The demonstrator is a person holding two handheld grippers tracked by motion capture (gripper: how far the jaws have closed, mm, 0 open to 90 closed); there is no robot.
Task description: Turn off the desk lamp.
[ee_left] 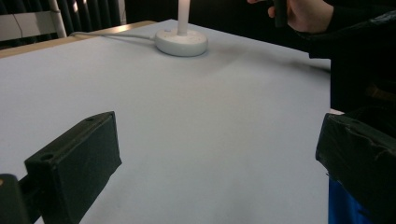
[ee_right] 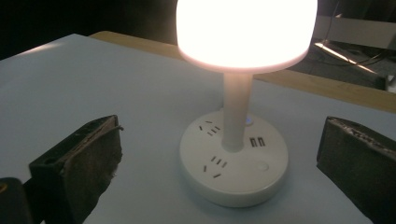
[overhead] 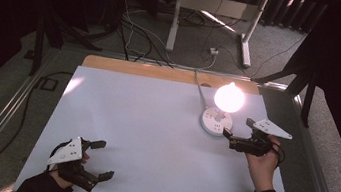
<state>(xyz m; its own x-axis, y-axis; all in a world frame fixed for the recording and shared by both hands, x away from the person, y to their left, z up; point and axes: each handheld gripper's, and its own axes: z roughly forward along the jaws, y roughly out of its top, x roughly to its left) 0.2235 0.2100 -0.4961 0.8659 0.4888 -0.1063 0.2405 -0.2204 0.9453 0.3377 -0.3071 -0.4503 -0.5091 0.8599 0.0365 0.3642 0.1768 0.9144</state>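
My left tool (overhead: 99,159) sits near and to the left, low over the counter (overhead: 142,137), its jaws spread wide and pointing right, my left hand (overhead: 64,169) wrapped around its body. My right tool (overhead: 227,137) is out at the right and farther off, jaws apart and aimed left, gripped by my right hand (overhead: 262,162) with the forearm coming in from the near edge.
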